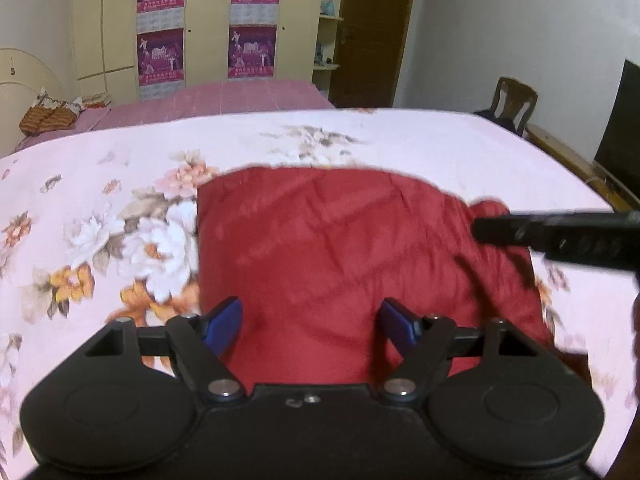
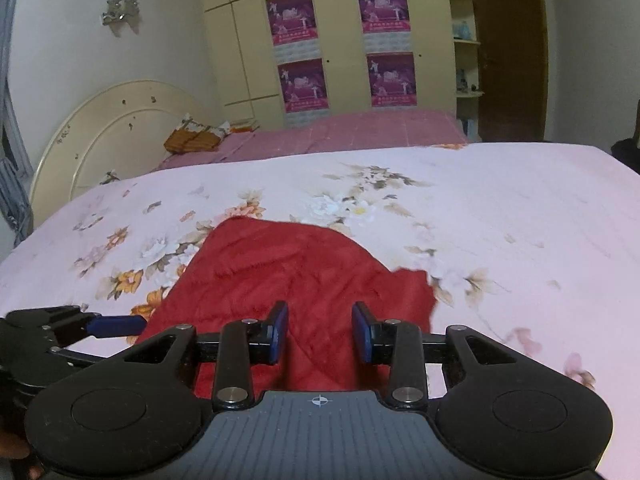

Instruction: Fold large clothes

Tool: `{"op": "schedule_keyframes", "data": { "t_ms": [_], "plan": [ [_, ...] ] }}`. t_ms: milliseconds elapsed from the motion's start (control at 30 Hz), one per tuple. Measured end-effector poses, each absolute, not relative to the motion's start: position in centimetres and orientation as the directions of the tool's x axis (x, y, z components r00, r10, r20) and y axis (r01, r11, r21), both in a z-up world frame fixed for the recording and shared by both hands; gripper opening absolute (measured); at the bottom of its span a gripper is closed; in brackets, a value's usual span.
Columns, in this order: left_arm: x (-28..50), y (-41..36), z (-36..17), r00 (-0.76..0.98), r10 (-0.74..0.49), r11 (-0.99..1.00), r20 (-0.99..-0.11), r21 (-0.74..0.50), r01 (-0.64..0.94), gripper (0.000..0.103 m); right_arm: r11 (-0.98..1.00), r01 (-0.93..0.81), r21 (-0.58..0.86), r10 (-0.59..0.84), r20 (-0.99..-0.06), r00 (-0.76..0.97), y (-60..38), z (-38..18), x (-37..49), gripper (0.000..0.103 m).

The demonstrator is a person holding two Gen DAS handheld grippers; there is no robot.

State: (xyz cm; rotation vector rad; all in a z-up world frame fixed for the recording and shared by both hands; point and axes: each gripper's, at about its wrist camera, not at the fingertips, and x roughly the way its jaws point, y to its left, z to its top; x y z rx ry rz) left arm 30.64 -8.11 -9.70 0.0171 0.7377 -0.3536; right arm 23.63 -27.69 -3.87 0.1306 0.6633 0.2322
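A dark red garment (image 1: pixel 340 248) lies folded in a rough rectangle on the pink floral bedspread (image 1: pixel 100 220). It also shows in the right wrist view (image 2: pixel 288 272), with a loose corner sticking out at its right. My left gripper (image 1: pixel 311 320) is open, its blue pads wide apart just above the garment's near edge, holding nothing. My right gripper (image 2: pixel 320 334) is open and empty over the garment's near right part. One right gripper finger (image 1: pixel 520 230) reaches in over the garment's right side in the left wrist view. The left gripper (image 2: pixel 116 326) shows at the left of the right wrist view.
The bed (image 2: pixel 500 220) extends far and right. Behind it is a mauve sheet (image 2: pixel 360 132) with folded orange cloth (image 2: pixel 192 140), a cream headboard (image 2: pixel 116 136), a wardrobe with posters (image 2: pixel 340 48) and a brown door (image 2: pixel 512 52). A wooden chair (image 1: pixel 514 104) and dark screen (image 1: pixel 620 128) stand at the right.
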Motion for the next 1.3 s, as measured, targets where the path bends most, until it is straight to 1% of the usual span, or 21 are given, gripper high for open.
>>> {"op": "schedule_keyframes", "data": {
  "t_ms": [200, 333, 367, 433, 667, 767, 900, 1000, 1100, 1200, 1300],
  "plan": [
    [35.1, -7.3, -9.6, 0.684, -0.33, 0.939, -0.651, -0.151, 0.31, 0.073, 0.974, -0.132, 0.186, 0.222, -0.629, 0.745, -26.4, -5.2, 26.7, 0.035],
    [37.8, -7.6, -11.0, 0.658, -0.347, 0.933, -0.669, -0.174, 0.315, 0.073, 0.993, -0.06, 0.106, 0.116, -0.66, 0.742, -26.1, -7.0, 28.8, 0.035],
    [38.4, -7.9, -11.7, 0.645, -0.35, 0.931, -0.68, -0.175, 0.321, 0.074, 0.996, -0.045, 0.08, 0.087, -0.678, 0.73, -26.2, -8.0, 29.4, 0.035],
    [39.0, -8.3, -12.8, 0.636, -0.355, 0.926, -0.685, -0.166, 0.338, 0.075, 0.996, -0.013, 0.091, 0.073, -0.71, 0.7, -26.9, -9.8, 30.1, 0.035],
    [40.1, -9.9, -14.9, 0.63, -0.313, 0.931, -0.711, -0.099, 0.351, 0.082, 0.998, 0.028, 0.058, 0.021, -0.708, 0.705, -27.1, -12.6, 31.3, 0.035],
    [40.3, -10.4, -15.3, 0.631, -0.301, 0.933, -0.715, -0.085, 0.349, 0.083, 0.995, 0.04, 0.089, 0.033, -0.695, 0.718, -27.7, -13.9, 31.5, 0.035],
    [40.4, -10.4, -15.1, 0.622, -0.295, 0.933, -0.725, -0.078, 0.352, 0.084, 0.992, 0.03, 0.123, 0.066, -0.706, 0.705, -28.3, -13.5, 31.7, 0.035],
    [40.2, -9.7, -14.2, 0.614, -0.297, 0.936, -0.731, -0.095, 0.339, 0.084, 0.981, 0.042, 0.191, 0.113, -0.729, 0.676, -29.5, -11.9, 31.9, 0.036],
    [39.5, -8.9, -13.1, 0.611, -0.296, 0.943, -0.734, -0.122, 0.311, 0.084, 0.971, 0.052, 0.233, 0.129, -0.695, 0.707, -30.1, -9.8, 30.3, 0.036],
    [38.3, -8.5, -12.0, 0.616, -0.302, 0.944, -0.728, -0.141, 0.297, 0.085, 0.974, 0.015, 0.227, 0.145, -0.672, 0.726, -29.8, -8.1, 28.4, 0.036],
    [36.8, -8.5, -11.3, 0.615, -0.3, 0.944, -0.729, -0.133, 0.302, 0.085, 0.974, -0.012, 0.228, 0.163, -0.66, 0.733, -29.5, -7.2, 26.7, 0.036]
  ]
}}
